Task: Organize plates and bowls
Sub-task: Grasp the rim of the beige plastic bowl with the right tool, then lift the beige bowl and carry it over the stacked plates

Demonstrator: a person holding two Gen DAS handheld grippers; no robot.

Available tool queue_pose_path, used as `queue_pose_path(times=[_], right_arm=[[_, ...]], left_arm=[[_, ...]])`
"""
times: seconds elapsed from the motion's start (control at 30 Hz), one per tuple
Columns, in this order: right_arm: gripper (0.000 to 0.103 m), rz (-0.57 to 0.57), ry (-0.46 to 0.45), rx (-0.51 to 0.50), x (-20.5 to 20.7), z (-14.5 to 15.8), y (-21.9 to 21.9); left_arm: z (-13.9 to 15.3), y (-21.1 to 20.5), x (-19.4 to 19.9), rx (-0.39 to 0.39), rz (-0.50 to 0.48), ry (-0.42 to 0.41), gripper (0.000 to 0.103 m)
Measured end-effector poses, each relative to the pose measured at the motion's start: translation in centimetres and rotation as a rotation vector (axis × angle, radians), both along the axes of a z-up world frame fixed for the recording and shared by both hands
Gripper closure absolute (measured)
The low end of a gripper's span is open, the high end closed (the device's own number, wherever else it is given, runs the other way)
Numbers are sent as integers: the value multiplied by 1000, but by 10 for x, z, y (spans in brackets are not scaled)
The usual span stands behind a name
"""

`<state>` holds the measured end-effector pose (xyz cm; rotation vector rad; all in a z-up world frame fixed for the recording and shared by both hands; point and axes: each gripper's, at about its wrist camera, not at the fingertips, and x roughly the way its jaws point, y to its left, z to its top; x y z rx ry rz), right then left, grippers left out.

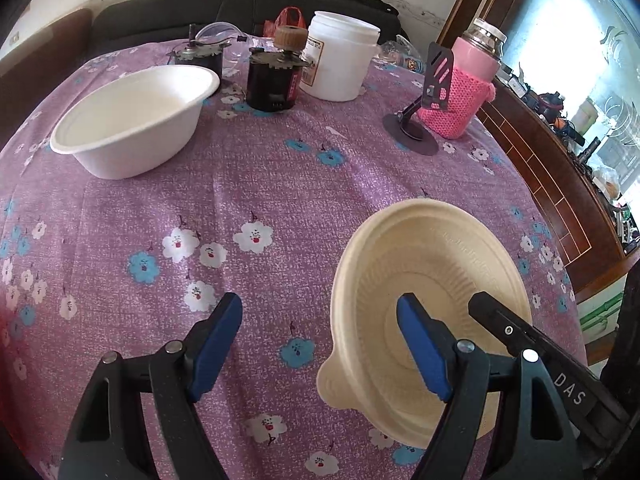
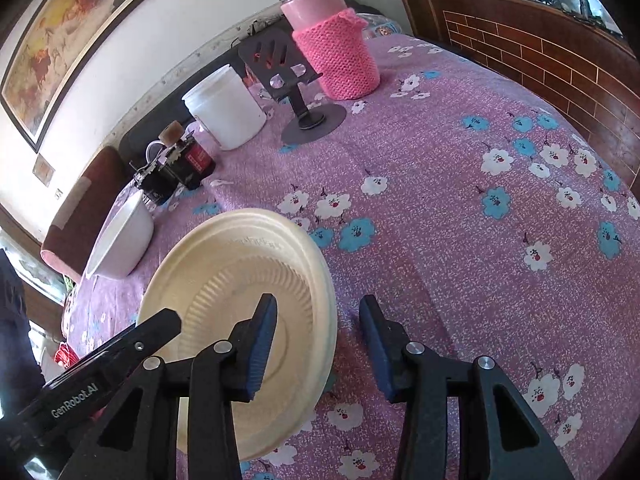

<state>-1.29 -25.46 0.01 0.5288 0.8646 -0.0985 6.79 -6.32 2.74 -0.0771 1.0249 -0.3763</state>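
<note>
Light, stiff cream plate (image 2: 240, 280) just left of wide-open, empty right gripper (image 2: 316, 344); left gripper (image 1: 320, 344) likewise; best pinched at rim.

Bowl (image 1: 132, 120) far left of plate (image 1: 432, 300)

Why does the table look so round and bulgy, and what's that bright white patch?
Left wrist view: fisheye lens bends the tablecloth into a dome; the window is blown out by daylight. Right wrist view: same bulge, black corners, and the brick-patterned wall curves.
</note>
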Motion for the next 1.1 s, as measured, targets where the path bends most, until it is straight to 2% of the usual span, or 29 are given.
queue_pose_path(times=[0.07, 0.13, 0.2, 0.3, 0.37, 0.5, 0.77, 1.1], right_arm=[[58, 5, 6, -5, 1, -1, 2], [62, 10, 12, -10, 1, -1, 4], [70, 17, 15, -16, 2, -2, 6], [76, 17, 18, -23, 2, -3, 7], [81, 14, 22, -18, 2, -4, 7], [88, 27, 10, -17, 2, -3, 10], [89, 85, -61, -13, -1, 4, 22], [89, 183, -136, -64, -3, 14, 51]], left_arm=[[-2, -2, 0, 2, -5, 1, 29], [-5, -4, 1, 7, -11, 6, 40], [-7, -6, 2, 13, -14, 17, 59], [-9, -6, 1, 15, -18, 22, 76], [-8, -7, -1, 18, -31, 16, 82], [-2, -8, -9, 37, -36, -14, 82], [8, 13, -14, 21, -2, -30, 82], [16, 44, -33, -1, 58, -34, 82]])
